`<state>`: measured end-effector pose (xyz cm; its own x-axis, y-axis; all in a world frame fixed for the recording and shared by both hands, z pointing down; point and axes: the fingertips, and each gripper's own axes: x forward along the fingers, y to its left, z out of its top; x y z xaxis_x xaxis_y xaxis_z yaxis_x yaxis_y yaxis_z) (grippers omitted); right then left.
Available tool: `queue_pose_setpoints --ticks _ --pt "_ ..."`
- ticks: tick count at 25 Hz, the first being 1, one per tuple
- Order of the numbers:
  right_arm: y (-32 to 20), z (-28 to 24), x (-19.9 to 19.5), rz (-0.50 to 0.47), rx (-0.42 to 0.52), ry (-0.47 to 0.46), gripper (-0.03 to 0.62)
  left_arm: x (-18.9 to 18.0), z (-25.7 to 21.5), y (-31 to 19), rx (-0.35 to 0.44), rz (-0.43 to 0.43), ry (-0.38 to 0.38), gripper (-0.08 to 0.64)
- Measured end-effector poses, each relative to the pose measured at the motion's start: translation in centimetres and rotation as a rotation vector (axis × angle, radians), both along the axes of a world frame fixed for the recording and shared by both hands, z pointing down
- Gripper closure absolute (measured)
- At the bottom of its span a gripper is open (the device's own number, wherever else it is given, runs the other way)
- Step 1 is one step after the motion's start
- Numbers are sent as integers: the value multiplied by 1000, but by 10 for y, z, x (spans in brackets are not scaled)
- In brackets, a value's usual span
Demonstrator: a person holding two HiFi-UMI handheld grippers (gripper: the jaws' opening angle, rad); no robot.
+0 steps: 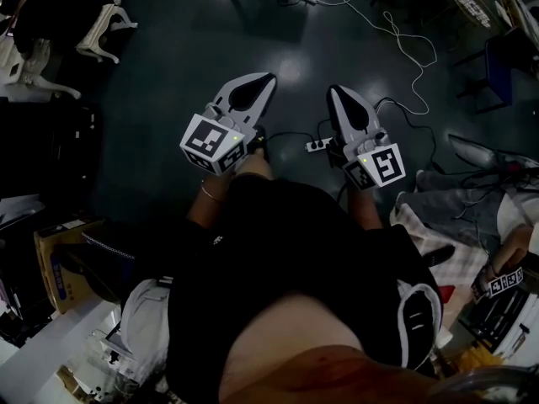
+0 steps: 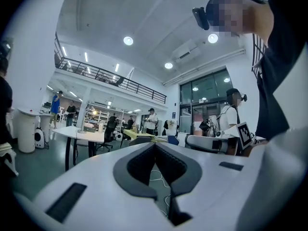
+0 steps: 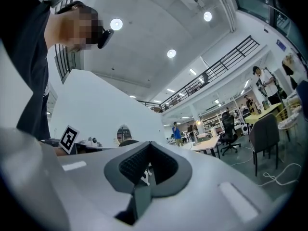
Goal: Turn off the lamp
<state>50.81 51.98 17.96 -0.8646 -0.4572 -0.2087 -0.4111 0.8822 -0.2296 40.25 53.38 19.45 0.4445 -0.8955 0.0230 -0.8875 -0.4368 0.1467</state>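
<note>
In the head view my left gripper (image 1: 267,79) and right gripper (image 1: 336,92) are held side by side over the dark floor, pointing away from me. Each has its jaws together with nothing between them. The left gripper view shows its grey pads (image 2: 144,162) meeting at the tip (image 2: 155,145). In the right gripper view the tip (image 3: 149,144) is likewise shut and empty. Far off in that view, a small glowing light (image 3: 198,122) stands over a white desk (image 3: 208,142), too small to make out further. No lamp is within reach of either gripper.
A power strip (image 1: 315,146) with a dark cord lies on the floor between the grippers, and a white cable (image 1: 410,50) trails beyond. A white frame (image 1: 103,29) is at far left, a cardboard box (image 1: 61,269) near left. A seated person (image 1: 468,208) is right. Tables (image 2: 79,136) and a chair (image 3: 262,134) stand ahead.
</note>
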Motion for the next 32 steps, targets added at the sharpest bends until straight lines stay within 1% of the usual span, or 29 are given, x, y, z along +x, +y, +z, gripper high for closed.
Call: queue_pose_setpoints --ticks 8,15,22,26,32 --pt "-40 4 -23 34 -9 30 592 -22 -2 -42 2 21 7 552" --pt "-73 2 -45 39 -32 27 592 -43 -2 -75 -1 26 24 552" --pt "-105 0 -79 34 -33 31 592 -75 -3 -106 -8 22 31 552" --pt "-122 -1 -98 36 -51 36 592 -96 -5 -124 -17 16 36 552" --pt "-143 0 -118 22 -22 57 592 -116 -7 -146 -19 12 38 552"
